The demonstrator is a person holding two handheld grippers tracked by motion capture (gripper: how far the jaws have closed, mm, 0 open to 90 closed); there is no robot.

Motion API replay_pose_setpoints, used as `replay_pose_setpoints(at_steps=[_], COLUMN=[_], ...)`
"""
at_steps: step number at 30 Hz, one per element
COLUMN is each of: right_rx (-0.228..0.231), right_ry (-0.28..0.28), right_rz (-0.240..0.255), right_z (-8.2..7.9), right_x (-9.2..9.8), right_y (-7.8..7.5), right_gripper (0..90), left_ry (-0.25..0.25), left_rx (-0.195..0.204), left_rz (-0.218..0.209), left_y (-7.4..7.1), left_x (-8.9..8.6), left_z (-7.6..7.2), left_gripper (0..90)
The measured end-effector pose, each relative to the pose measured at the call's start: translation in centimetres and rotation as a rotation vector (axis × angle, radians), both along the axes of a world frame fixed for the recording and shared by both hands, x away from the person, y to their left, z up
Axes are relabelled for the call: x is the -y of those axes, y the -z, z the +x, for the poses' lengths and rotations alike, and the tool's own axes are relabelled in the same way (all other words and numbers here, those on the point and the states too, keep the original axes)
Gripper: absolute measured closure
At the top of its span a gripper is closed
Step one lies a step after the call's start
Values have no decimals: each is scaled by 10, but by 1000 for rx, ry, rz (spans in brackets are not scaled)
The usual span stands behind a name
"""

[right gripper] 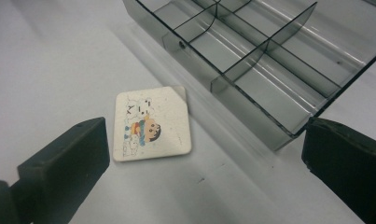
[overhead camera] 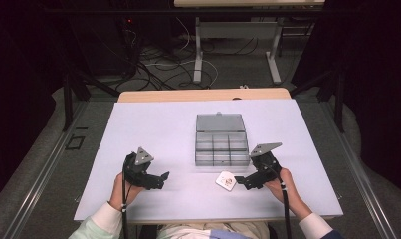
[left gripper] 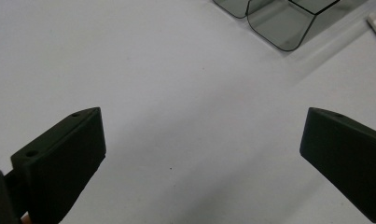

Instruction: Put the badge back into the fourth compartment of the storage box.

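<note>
A small white square card (overhead camera: 226,180) with a cartoon picture (right gripper: 150,124) lies flat on the white table, just in front of a clear grey compartment box (overhead camera: 222,148) whose lid stands open behind it. My right gripper (overhead camera: 240,180) is open right beside the card, its jaws spread wide with the card (right gripper: 150,124) ahead between them and the box (right gripper: 269,70) to the right. My left gripper (overhead camera: 164,177) is open over bare table at the front left, nothing between its jaws. A corner of the box (left gripper: 281,21) is ahead of it.
The white table top (overhead camera: 153,129) has free room to the left and behind the box. Its front edge runs close to both hands. Beyond the table are cables on the floor and the legs of another desk (overhead camera: 198,50).
</note>
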State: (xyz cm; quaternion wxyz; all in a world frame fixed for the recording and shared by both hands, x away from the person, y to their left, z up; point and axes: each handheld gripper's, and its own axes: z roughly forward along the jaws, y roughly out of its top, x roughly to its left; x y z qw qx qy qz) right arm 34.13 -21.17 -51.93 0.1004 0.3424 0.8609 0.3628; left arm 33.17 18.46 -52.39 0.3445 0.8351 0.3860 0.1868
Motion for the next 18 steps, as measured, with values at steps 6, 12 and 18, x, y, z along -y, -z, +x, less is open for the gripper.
replay_pose_setpoints(at_steps=[6, 12, 18], right_rx=[-4, 10, 14], right_ry=[-36, -43, -57], right_rz=[-24, -21, -19], right_z=[-3, -4, -5], right_x=[-8, -10, -14], right_y=[2, 5, 5], right_gripper=[3, 0, 1], left_ry=[-3, 6, 5], left_rx=[-8, -8, -4], left_rz=[-6, 1, -4], left_y=[1, 1, 1], left_x=[-2, -1, 0], left_z=[2, 2, 3], left_gripper=[2, 2, 6])
